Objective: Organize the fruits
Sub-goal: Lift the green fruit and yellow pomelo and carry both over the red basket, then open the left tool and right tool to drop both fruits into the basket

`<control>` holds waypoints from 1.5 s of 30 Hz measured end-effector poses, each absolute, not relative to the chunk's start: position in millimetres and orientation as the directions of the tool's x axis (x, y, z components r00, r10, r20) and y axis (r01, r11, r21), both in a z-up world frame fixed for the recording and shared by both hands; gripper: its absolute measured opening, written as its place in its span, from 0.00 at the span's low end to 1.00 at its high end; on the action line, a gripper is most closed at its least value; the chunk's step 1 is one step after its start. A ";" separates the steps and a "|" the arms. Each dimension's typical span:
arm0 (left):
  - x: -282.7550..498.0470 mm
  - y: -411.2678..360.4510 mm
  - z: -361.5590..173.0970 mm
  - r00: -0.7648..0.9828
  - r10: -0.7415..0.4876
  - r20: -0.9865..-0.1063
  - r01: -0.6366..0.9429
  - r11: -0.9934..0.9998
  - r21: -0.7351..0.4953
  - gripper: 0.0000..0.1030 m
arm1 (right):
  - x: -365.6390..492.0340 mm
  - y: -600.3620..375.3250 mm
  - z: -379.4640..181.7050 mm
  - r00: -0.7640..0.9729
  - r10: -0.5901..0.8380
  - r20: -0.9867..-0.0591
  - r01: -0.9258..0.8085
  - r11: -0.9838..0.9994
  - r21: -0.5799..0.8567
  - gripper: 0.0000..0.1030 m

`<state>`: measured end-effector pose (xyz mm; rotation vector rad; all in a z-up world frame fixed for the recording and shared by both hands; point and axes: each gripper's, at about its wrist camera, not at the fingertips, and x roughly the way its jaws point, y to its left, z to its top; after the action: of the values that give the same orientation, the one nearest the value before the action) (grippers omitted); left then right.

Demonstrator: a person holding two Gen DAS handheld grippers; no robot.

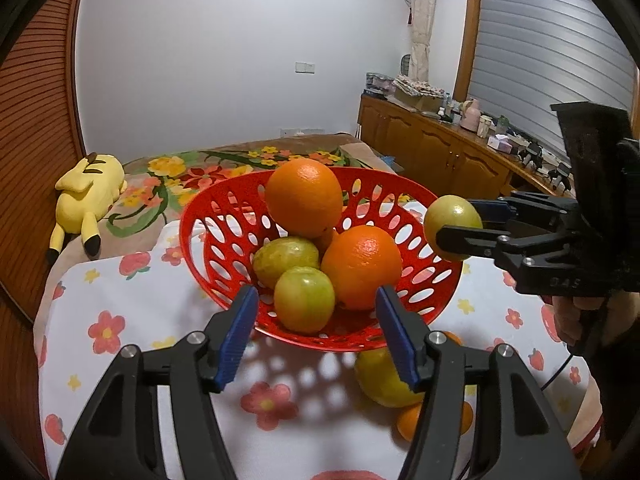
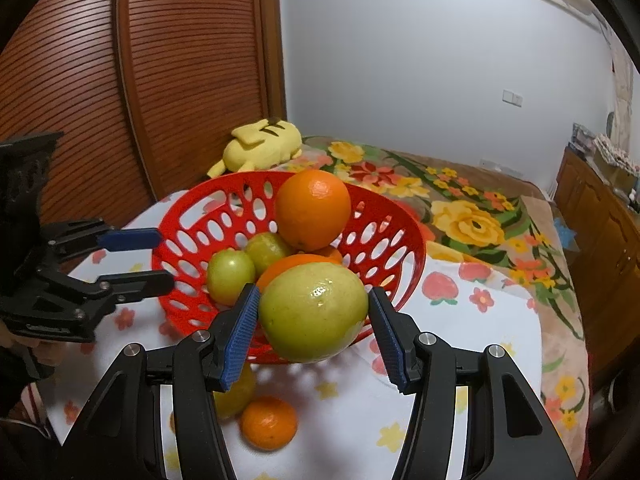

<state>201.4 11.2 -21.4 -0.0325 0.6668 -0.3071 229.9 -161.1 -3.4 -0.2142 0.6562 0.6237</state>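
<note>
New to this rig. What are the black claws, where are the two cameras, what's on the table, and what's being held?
No robot here: a person holds a two-finger claw in each hand, with a fisheye camera on each looking along its blue-padded fingers. One picture comes from the left gripper, whose jaws are open and empty near the red basket. The other comes from the right gripper, which grips a green fruit above the basket's rim. The basket holds oranges and green fruits. On the flowered cloth in front lie a yellow-green fruit and a small orange.
</note>
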 end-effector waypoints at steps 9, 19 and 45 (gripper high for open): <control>205.1 22.1 -20.2 0.749 -0.280 -0.600 0.253 0.958 -0.131 0.61 | 265.2 -152.1 -8.6 0.617 0.429 -0.659 -0.593 0.805 -0.030 0.55; 213.3 36.6 -22.0 0.755 -0.261 -0.602 0.221 0.965 -0.140 0.61 | 298.8 -142.8 -16.3 0.606 0.399 -0.688 -0.585 0.810 -0.046 0.55; 174.2 33.1 -14.5 0.764 -0.266 -0.588 0.232 0.963 -0.134 0.62 | 244.8 -153.9 16.8 0.647 0.431 -0.630 -0.569 0.822 -0.022 0.61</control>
<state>174.2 33.1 -14.5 -0.0538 0.6471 -0.2708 244.8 -153.9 16.8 -0.2262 0.6533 0.5739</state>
